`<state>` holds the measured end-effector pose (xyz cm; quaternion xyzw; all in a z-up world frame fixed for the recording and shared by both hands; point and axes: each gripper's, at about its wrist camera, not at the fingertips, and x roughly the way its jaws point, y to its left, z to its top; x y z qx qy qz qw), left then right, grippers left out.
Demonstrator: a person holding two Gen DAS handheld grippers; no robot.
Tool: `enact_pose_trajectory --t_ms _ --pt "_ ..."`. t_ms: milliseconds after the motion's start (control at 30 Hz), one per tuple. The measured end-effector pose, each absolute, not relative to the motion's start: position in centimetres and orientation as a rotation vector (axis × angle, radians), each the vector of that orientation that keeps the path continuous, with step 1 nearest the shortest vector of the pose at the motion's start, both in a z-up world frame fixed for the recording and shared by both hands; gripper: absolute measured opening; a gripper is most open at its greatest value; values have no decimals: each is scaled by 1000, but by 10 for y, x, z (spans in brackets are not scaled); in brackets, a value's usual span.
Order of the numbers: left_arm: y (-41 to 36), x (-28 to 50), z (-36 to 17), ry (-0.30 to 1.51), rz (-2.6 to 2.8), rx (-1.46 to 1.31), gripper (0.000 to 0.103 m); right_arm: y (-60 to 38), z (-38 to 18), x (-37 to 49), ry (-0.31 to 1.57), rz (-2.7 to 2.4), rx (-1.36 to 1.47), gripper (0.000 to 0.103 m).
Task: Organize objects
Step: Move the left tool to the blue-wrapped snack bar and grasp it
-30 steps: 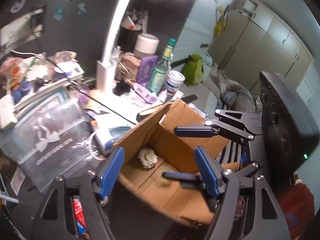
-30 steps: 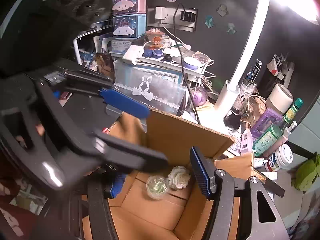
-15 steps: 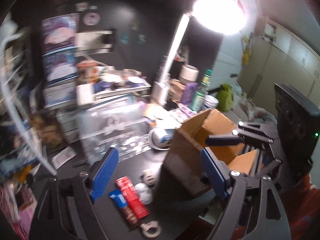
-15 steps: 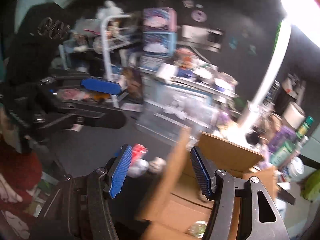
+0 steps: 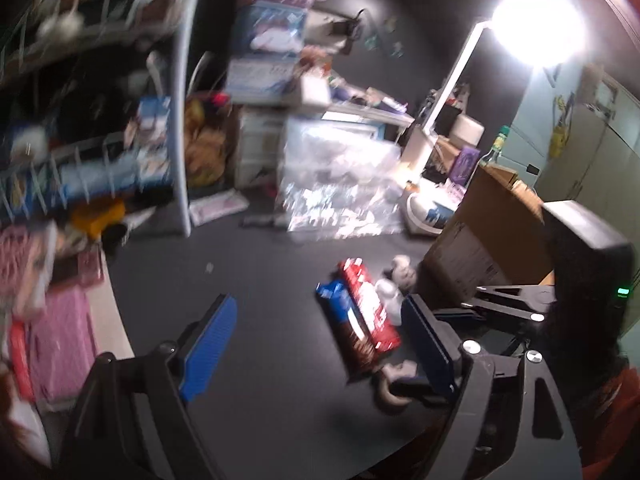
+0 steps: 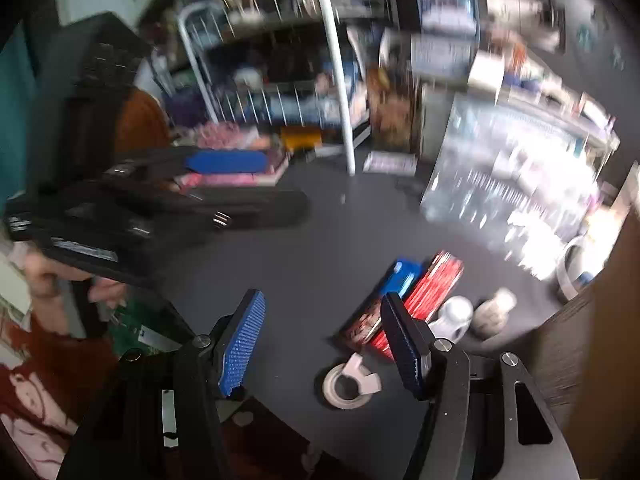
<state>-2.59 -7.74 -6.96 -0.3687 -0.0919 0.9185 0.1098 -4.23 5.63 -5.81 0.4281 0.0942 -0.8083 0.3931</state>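
Note:
A red packet (image 5: 370, 312) and a blue packet (image 5: 340, 308) lie side by side on the dark table; they also show in the right wrist view, red (image 6: 432, 292) and blue (image 6: 400, 276). Beside them are two small pale objects (image 6: 472, 316) and a tape roll (image 6: 346, 386). A cardboard box (image 5: 484, 232) stands to the right. My left gripper (image 5: 316, 348) is open and empty above the table, left of the packets. My right gripper (image 6: 324, 344) is open and empty, just in front of the packets.
A clear plastic case (image 5: 340, 184) and a lamp (image 5: 532, 20) stand behind the packets. A wire shelf rack (image 5: 100, 140) full of items is at the left. A pink item (image 5: 60, 344) lies at the table's left edge. Both views are motion-blurred.
Both grippers have swung left, away from the inside of the cardboard box, and now look over the table with the packets. Both stay open and empty.

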Motion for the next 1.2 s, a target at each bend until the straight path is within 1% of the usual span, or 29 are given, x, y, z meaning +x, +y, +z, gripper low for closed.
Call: enact_pose_trajectory --t_ms 133,267,367,467,700,833,933,967,1033,1100,1167,1200 --pt "-88 -16 -94 -370 2675 -1125 82 49 -97 -57 199 -2046 1185 57" --pt "-93 -11 -100 -393 2663 -1137 82 45 -114 -71 223 -2083 1217 57" --pt "-97 -9 -101 -403 2667 -1134 82 46 -118 -80 194 -2093 1232 57" --pt "-101 -8 -101 -410 2674 -1131 82 42 -118 -84 208 -2109 1231 57" --pt "-107 -6 -99 -423 2683 -1119 82 25 -123 -88 282 -2122 1223 56" --pt "-109 -4 -99 -427 2690 -1118 82 26 -125 -90 298 -2165 1233 52" --pt "-110 -3 -98 -423 2696 -1118 82 31 -127 -92 292 -2175 1261 52" --pt "-109 -3 -98 -421 2697 -1117 82 32 -129 -93 283 -2172 1277 51" --pt "-109 -3 -97 -420 2696 -1112 82 34 -132 -92 294 -2180 1290 44" --pt "-108 -3 -97 -417 2696 -1109 82 34 -134 -91 308 -2184 1289 41" --pt "-107 -3 -96 -416 2696 -1107 82 32 -136 -88 343 -2196 1282 36" --pt "-106 -3 -96 -415 2697 -1108 82 30 -136 -86 375 -2208 1272 31"
